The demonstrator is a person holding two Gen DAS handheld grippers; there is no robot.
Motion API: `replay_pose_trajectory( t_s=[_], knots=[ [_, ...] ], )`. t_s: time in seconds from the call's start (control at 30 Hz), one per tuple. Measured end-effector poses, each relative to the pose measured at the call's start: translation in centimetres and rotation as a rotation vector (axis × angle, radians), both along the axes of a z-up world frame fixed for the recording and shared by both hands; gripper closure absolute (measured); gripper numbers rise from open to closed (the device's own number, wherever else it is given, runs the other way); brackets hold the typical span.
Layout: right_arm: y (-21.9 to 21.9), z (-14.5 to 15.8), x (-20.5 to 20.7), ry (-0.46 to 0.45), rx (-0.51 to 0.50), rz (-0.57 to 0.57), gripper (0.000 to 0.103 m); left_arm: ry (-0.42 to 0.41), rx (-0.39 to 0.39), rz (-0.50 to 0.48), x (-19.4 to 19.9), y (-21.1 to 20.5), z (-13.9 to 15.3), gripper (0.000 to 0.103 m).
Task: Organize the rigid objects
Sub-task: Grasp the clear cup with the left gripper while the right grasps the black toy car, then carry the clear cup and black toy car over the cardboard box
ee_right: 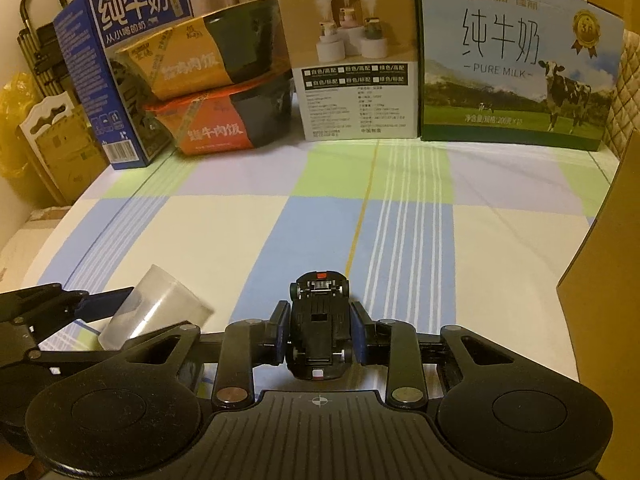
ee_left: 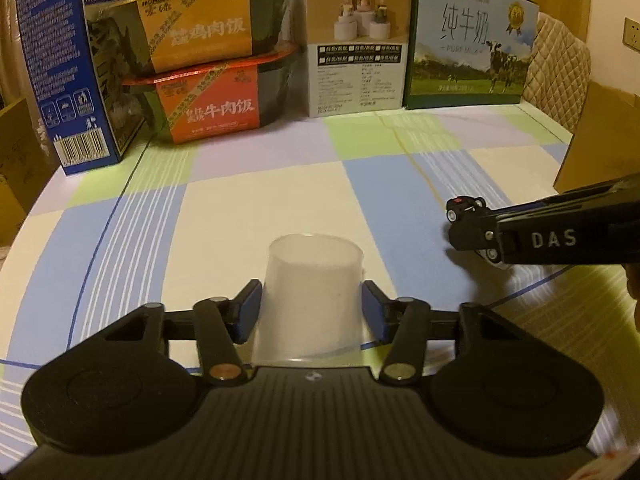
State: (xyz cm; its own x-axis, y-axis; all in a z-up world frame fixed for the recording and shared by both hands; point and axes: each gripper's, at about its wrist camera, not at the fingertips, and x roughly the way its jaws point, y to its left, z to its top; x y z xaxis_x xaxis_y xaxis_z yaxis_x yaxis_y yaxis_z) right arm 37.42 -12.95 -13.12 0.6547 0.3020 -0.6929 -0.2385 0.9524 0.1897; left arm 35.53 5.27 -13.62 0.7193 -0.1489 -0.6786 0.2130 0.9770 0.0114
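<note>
A checked cloth (ee_right: pixel 240 232) in pale blue, green, lilac and cream covers the table, and a row of packaging lines its far edge: a blue milk carton (ee_right: pixel 104 80) at the left, two ready-meal bowls (ee_right: pixel 224 92) stacked one on the other, a white product box (ee_right: pixel 352 60) and, largest of all, a green-and-blue milk box (ee_right: pixel 516 64) showing a cow. A brown cardboard panel (ee_right: pixel 600 264) stands at the right edge.

Nearer the viewer, two hand-held grippers work side by side. The left gripper (ee_left: pixel 311 304) pinches a clear plastic cup (ee_left: pixel 312 296) between its blue pads, the cup upside down and tilted, its rim toward the gripper's body. Just to its right, the right gripper (ee_right: pixel 320 334) is pressed tight on a small black toy car (ee_right: pixel 319 328), gripped by its flanks with the underside facing the camera and the wheels clear of the cloth. Cup and car are near each other, not touching, over the front half of the table.
</note>
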Motion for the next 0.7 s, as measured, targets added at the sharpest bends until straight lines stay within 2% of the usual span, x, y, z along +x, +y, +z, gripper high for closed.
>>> replay_pose_trajectory(
  t_s=[0.37,0.7],
  knots=[
    [-0.5,1.1,-1.3,-0.012,0.014,0.000,0.075,-0.011,-0.070,0.031,-0.9,0.8,1.1,0.056],
    [-2.7,3.4,-6.1,-0.022,0.062,-0.026,0.075,-0.024,-0.099,0.024,-4.7,-0.3,3.5,0.056]
  ],
)
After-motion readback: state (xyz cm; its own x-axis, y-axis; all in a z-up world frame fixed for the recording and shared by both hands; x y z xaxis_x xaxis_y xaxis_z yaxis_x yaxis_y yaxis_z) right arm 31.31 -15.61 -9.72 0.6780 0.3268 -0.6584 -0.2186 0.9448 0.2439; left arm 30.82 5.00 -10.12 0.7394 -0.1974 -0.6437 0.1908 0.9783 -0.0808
